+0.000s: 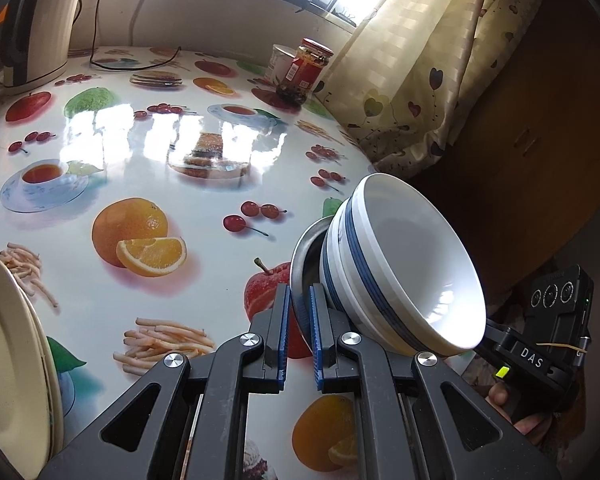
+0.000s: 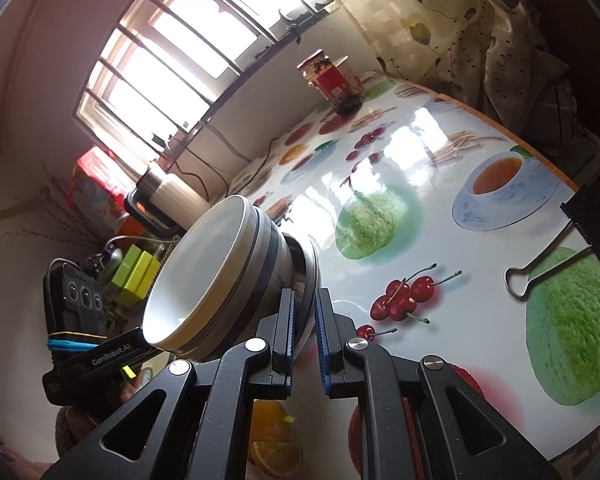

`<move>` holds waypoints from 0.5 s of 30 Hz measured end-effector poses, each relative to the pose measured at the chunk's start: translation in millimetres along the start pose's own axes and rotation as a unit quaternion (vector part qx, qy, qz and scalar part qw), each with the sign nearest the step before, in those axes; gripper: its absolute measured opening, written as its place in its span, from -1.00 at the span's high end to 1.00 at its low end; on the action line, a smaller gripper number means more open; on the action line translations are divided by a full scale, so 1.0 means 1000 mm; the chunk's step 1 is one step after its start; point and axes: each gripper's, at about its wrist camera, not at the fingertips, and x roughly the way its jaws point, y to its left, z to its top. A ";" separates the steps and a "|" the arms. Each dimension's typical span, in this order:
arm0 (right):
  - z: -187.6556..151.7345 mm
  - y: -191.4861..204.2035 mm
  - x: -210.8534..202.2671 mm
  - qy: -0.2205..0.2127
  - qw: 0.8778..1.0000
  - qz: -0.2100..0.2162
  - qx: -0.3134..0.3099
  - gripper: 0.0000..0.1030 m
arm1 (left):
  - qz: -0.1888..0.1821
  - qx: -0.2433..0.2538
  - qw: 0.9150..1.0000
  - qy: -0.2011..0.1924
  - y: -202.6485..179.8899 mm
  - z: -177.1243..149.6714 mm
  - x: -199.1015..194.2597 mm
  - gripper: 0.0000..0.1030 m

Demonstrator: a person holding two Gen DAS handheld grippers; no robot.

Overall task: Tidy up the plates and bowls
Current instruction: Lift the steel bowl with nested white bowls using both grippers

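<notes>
Two white bowls with blue bands [image 1: 412, 264] sit nested in a steel bowl [image 1: 306, 256], and the whole stack is tipped on its side above the table. My left gripper [image 1: 300, 300] is shut on the steel rim, one blue pad on each side. In the right wrist view my right gripper [image 2: 304, 304] is shut on the same steel bowl [image 2: 306, 264] from the opposite side, with the white bowls [image 2: 204, 276] opening to the left. Cream plates [image 1: 12, 360] stand at the left edge of the left wrist view.
The table wears a glossy fruit-print cloth [image 1: 148, 152]. A kettle [image 1: 40, 28] with its cable stands at the back left, and a red-labelled jar [image 1: 306, 68] and a white cup [image 1: 280, 62] by the curtain [image 1: 416, 60]. A binder clip [image 2: 560, 240] clamps the cloth's edge.
</notes>
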 end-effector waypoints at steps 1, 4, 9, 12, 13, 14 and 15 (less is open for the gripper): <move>0.000 0.001 0.000 0.000 1.000 0.000 -0.001 0.78 | 0.000 -0.001 1.000 -0.001 0.001 0.000 -0.001 0.84; 0.001 0.005 0.001 0.002 1.000 0.001 -0.006 0.78 | 0.004 -0.003 1.000 -0.006 0.003 0.002 -0.007 0.85; 0.002 0.014 0.005 0.007 1.000 0.006 -0.016 0.78 | 0.009 -0.008 1.000 -0.016 0.009 0.003 -0.020 0.85; 0.002 0.021 0.008 0.010 1.000 0.011 -0.021 0.78 | 0.014 -0.012 1.000 -0.022 0.014 0.003 -0.029 0.85; 0.001 0.024 0.009 0.011 1.000 0.013 -0.023 0.78 | 0.016 -0.012 0.999 -0.025 0.015 0.003 -0.032 0.85; 0.001 0.027 0.010 0.013 0.999 0.015 -0.025 0.78 | 0.019 -0.014 0.999 -0.027 0.018 0.003 -0.036 0.85; 0.001 0.030 0.012 0.014 0.999 0.017 -0.028 0.78 | 0.022 -0.015 0.999 -0.030 0.019 0.002 -0.040 0.85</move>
